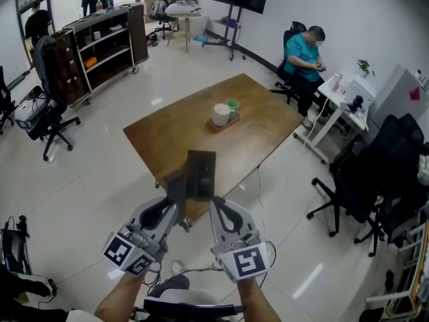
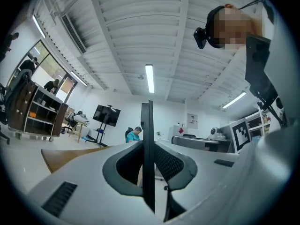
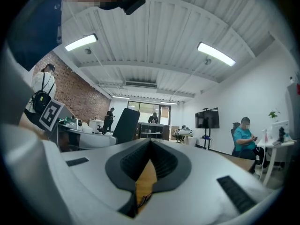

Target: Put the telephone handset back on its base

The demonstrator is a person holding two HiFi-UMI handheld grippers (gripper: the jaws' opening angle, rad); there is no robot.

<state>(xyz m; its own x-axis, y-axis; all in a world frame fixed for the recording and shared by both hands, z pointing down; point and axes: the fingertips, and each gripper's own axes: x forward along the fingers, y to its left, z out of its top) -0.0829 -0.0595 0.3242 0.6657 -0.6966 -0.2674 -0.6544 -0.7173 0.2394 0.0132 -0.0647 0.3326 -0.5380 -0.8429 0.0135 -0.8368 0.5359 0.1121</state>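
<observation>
At near corner of wooden table (image 1: 181,133): L gripper (image 2: 147,142) pads pinching thin dark panel (image 2: 147,121); R gripper (image 3: 150,142) pads pressed together.

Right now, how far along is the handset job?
Done: nothing visible; no handset or base shows in any view. In hand: the left gripper clamps a thin dark flat panel; the right gripper is shut, empty. Left: everything. The brown wooden table carries a white mug and green cup.
</observation>
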